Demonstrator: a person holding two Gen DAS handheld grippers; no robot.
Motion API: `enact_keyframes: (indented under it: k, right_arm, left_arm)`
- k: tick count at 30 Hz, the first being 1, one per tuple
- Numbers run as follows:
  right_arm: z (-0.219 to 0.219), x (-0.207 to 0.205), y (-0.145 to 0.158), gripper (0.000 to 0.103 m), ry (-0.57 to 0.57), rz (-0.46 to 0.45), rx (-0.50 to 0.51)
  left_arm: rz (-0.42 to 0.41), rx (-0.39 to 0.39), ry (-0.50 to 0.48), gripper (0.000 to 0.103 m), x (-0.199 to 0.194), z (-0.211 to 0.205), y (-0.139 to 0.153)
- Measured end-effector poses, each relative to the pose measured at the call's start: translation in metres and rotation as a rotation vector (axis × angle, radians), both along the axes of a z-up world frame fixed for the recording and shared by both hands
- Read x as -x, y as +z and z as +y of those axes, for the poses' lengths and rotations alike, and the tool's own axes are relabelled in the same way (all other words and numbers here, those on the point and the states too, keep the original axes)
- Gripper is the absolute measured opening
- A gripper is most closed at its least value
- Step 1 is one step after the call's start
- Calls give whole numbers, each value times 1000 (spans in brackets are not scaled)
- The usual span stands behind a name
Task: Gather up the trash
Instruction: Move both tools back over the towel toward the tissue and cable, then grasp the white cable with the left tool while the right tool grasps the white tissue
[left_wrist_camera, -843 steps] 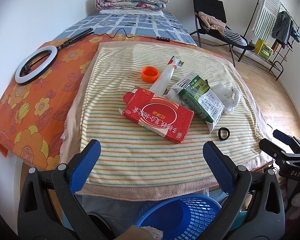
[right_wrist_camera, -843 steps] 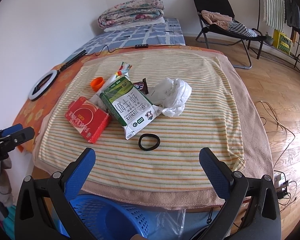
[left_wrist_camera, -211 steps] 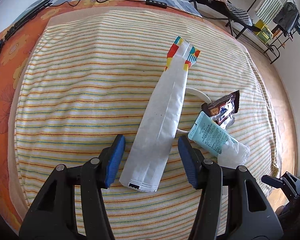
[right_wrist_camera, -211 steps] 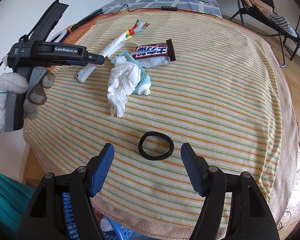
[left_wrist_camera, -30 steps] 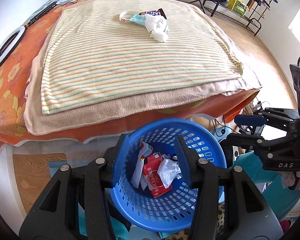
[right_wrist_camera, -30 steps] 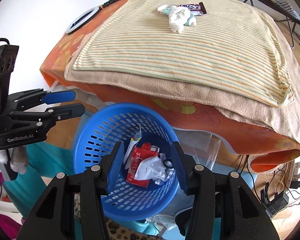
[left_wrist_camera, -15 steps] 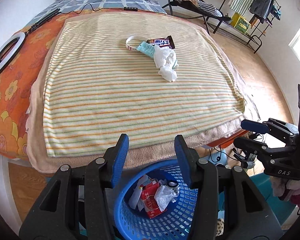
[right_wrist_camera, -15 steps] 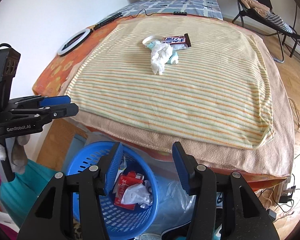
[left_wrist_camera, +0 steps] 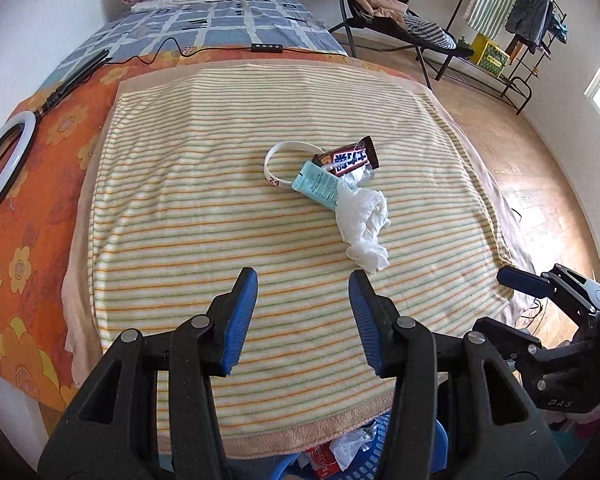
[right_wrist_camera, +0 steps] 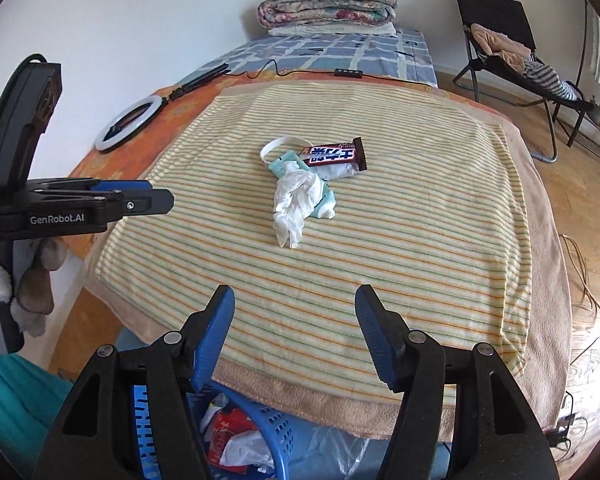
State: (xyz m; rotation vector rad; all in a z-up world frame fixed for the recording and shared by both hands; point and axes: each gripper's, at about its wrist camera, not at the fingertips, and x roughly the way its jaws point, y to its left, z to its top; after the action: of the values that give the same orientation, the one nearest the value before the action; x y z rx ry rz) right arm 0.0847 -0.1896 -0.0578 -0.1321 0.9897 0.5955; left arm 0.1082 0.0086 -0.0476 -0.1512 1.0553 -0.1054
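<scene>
A small pile of trash lies mid-way on the striped towel (left_wrist_camera: 204,216): a crumpled white tissue (left_wrist_camera: 364,224), a light blue tube (left_wrist_camera: 318,184), a brown candy bar wrapper (left_wrist_camera: 346,158) and a white ring band (left_wrist_camera: 274,160). The same pile shows in the right wrist view: tissue (right_wrist_camera: 294,200), wrapper (right_wrist_camera: 334,154). My left gripper (left_wrist_camera: 303,280) is open and empty, above the towel's near part. My right gripper (right_wrist_camera: 296,296) is open and empty, above the towel's near edge. The blue basket (right_wrist_camera: 276,436) with collected trash stands below the table edge, and it also shows in the left wrist view (left_wrist_camera: 440,440).
A white ring light (left_wrist_camera: 4,164) lies on the orange flowered cloth at the left. A cable with a black remote (left_wrist_camera: 265,47) runs along the far edge. A black chair (right_wrist_camera: 512,52) with clothes and a drying rack (left_wrist_camera: 512,28) stand at the right.
Both grippers have risen from over the basket and moved forward over the towel toward the pile. The basket has slipped to the bottom of both views.
</scene>
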Motion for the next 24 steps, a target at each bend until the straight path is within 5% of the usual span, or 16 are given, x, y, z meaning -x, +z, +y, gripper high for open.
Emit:
enact_keyframes:
  k: [5,21,24]
  right_arm:
    - [7,-16,-6,62,16,41,-42]
    - [36,-60,-24,62,38,82,-84]
    - [43,-66,-27,62,45,77,-78]
  left_arm:
    - [6,-32,-11,49,-42,3,-4]
    - [83,90,78,48,-137,33,-47]
    - [103,96,75,36,-145,32,-57]
